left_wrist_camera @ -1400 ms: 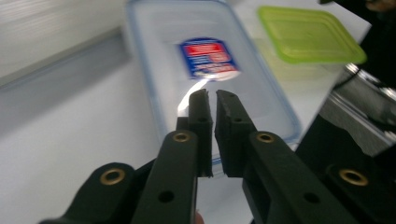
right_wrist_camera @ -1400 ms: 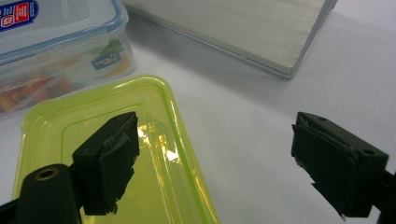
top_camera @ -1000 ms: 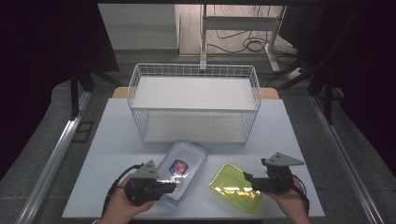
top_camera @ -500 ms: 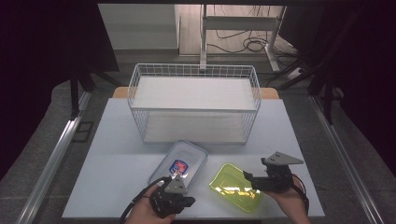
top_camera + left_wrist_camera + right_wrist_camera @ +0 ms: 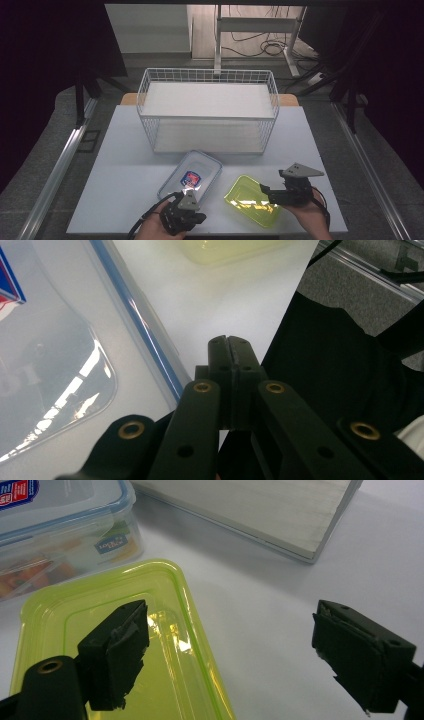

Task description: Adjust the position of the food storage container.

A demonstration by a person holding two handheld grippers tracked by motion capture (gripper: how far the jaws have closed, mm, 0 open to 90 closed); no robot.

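A clear lidded box (image 5: 191,176) with a blue rim and a red label lies on the white table (image 5: 125,170), in front of the wire basket. To its right sits a yellow-green lid (image 5: 250,201). My left gripper (image 5: 192,214) is at the box's near corner; in the left gripper view its jaws (image 5: 230,347) are pressed together with nothing between them, just beside the blue rim (image 5: 135,315). My right gripper (image 5: 266,192) is open at the lid's right side. One fingertip (image 5: 120,650) hovers over the yellow-green lid (image 5: 125,630), the other over bare table.
A white wire basket (image 5: 207,107) with a pale board inside stands mid-table behind the boxes; that board's (image 5: 250,510) corner appears ahead of the right gripper. The table's front edge runs just under both hands. Dark floor and cables surround the table.
My left gripper moved right and toward the front edge, from the clear box's left side to its near corner. The right gripper and both containers stayed put.
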